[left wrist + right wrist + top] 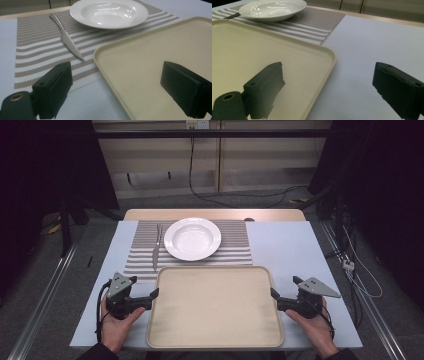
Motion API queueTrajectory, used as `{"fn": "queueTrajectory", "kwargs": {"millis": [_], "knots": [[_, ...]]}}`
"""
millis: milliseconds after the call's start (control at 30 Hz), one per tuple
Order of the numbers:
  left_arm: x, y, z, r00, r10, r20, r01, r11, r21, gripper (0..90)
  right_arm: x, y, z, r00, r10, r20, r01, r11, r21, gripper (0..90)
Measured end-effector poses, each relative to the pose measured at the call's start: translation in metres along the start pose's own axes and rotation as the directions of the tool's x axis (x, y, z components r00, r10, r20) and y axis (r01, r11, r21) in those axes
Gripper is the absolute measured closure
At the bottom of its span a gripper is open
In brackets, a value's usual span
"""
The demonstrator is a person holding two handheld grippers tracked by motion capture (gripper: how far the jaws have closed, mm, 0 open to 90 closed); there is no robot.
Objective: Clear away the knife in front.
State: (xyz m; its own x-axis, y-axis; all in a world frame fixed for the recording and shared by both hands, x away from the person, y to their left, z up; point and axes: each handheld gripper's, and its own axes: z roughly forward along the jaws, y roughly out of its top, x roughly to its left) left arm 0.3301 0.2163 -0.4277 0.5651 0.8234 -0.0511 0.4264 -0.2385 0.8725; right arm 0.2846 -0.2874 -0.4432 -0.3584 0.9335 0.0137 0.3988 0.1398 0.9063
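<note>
While no lettering is showing on anything here, a person is holding the left gripper point(153, 296) and the right gripper point(274, 296) at opposite edges of a beige tray point(215, 307), both spread wide, each straddling the rim without gripping. Just behind the tray, a white plate point(192, 238) and a knife point(156, 251) are lying on a striped placemat point(235, 245).

No text, label or number is legible (on any surface).
</note>
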Motion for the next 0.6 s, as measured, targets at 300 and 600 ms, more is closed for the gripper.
{"fn": "queueTrajectory", "kwargs": {"millis": [300, 600], "knots": [[0.002, 0.002, 0.001, 0.9998, -0.018, 0.009, 0.018, 0.9996, 0.024, 11.5, 0.000, 0.000, 0.000, 0.9998, -0.006, -0.017, 0.006, 1.000, 0.001, 8.9], [0.013, 0.013, -0.001, 0.9988, -0.044, -0.019, 0.045, 0.9988, 0.020, 9.0, 0.001, 0.000, 0.004, 0.9997, -0.010, -0.021, 0.010, 1.000, 0.016, 8.8]]}}
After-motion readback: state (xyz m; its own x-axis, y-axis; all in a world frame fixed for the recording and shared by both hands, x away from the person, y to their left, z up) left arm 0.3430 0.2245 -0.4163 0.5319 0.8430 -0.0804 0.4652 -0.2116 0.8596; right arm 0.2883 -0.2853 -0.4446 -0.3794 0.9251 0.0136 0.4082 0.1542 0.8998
